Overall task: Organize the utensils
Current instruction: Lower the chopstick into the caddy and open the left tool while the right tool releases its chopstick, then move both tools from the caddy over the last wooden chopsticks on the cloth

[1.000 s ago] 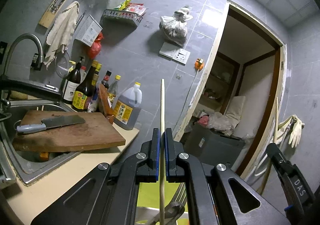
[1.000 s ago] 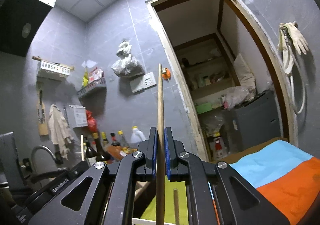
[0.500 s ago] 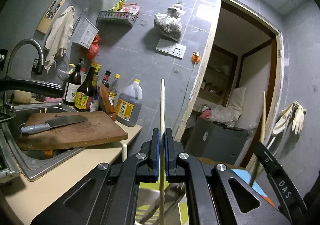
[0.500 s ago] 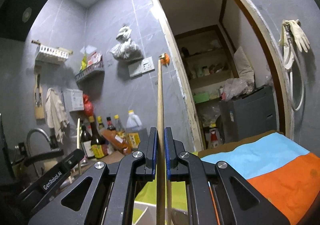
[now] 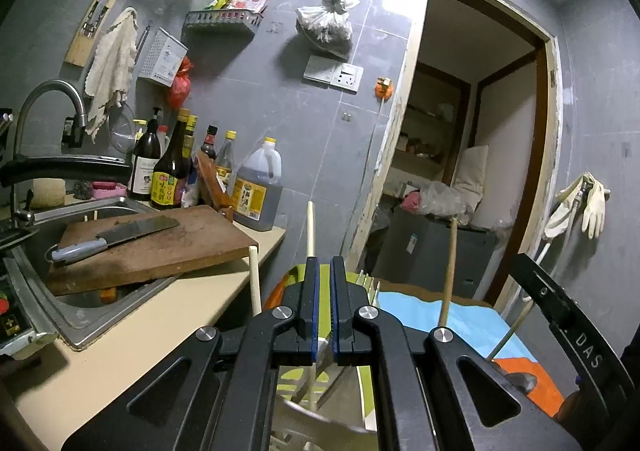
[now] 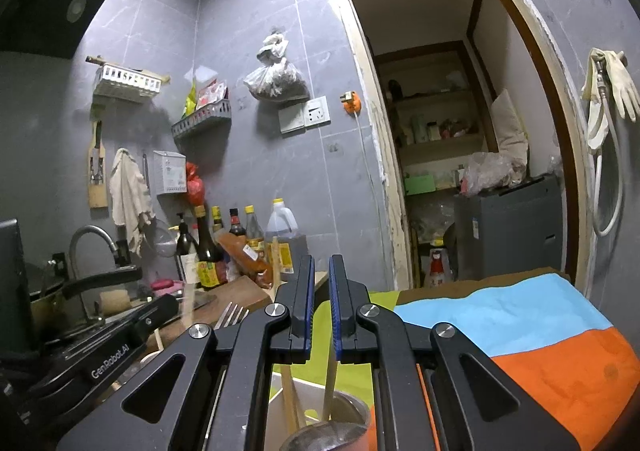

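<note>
**A:** Entry one. Where are the utensils sitting?

**B:** In my left view, a pale chopstick [image 5: 310, 231] is standing upright just behind the left finger of the left tool [image 5: 325, 271]. It is lying to one side of the slit, not in it. A left stick [image 5: 254, 279] and a right stick [image 5: 449, 271] are standing on either side of it.

**A:** Tool states?

**B:** The left tool's jaws are sitting almost together, and I am seeing nothing between the pads. The right tool [image 6: 322, 271] is reading the same: a narrow slit with green cloth showing through it and nothing gripped. Below it, a wooden chopstick [image 6: 329, 387] is leaning in a steel cup [image 6: 340, 423], and a second stick [image 6: 289, 391] is leaning beside it.

**A:** Surroundings?

**B:** Fork tines [image 6: 232, 313] are poking up to the left of the right tool. A blue-and-orange cloth [image 6: 520, 319] is lying to its right. On the counter [image 5: 160, 331], a cutting board [image 5: 152, 251] is resting over the sink [image 5: 80, 311] with a cleaver [image 5: 116, 237] on top. Bottles [image 5: 168, 175] are standing against the wall.
</note>
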The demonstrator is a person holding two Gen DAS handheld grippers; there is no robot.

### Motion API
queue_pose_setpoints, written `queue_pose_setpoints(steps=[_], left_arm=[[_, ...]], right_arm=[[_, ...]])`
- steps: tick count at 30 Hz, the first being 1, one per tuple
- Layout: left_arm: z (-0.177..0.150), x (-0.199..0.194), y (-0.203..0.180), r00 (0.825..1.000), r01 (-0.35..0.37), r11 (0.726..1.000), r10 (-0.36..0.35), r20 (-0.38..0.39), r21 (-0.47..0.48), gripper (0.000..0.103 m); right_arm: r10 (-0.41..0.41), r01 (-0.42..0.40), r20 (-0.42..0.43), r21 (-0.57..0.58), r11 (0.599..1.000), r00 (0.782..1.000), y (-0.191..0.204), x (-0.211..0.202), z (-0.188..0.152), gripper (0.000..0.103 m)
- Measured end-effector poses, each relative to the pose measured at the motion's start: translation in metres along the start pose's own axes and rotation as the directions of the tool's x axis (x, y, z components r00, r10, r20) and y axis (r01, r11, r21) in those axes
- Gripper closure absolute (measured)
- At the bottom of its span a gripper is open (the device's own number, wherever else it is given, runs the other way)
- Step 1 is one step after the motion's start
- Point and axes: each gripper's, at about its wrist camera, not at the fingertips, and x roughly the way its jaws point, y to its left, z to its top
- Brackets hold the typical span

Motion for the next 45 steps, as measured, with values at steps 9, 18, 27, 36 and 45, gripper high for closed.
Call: queue_pose_setpoints(steps=[9,18,27,36,45], left_arm=[[0.005,-0.012,-0.01,1.0,0.018,1.0,-0.018,-0.012,0.02,0.099],[0.017,-0.027,-0.02,0.999,0.052,0.999,-0.052,0.006,0.003,0.068],[0.024,-0.039,-0.041,0.997,0.075,0.997,-0.075,-0.001,0.021,0.047],[0.006,-0.043,-0.075,0.994,0.091,0.99,-0.083,-0.067,0.112,0.031],[-0.023,-0.05,-0.106,0.984,0.146,0.974,-0.124,-0.126,0.176,0.017]], right_arm=[[0.041,-0.041,-0.003,0.015,0.999,0.999,-0.006,-0.01,0.007,0.077],[0.039,-0.039,0.046,0.014,0.999,0.998,-0.015,-0.029,0.027,0.055],[-0.023,0.023,0.083,0.005,1.0,0.996,-0.048,-0.062,0.041,0.031],[-0.084,0.085,0.038,-0.026,0.996,0.996,-0.081,-0.092,0.037,0.014],[-0.132,0.129,-0.042,-0.074,0.989,0.99,-0.108,-0.113,0.024,0.0]])
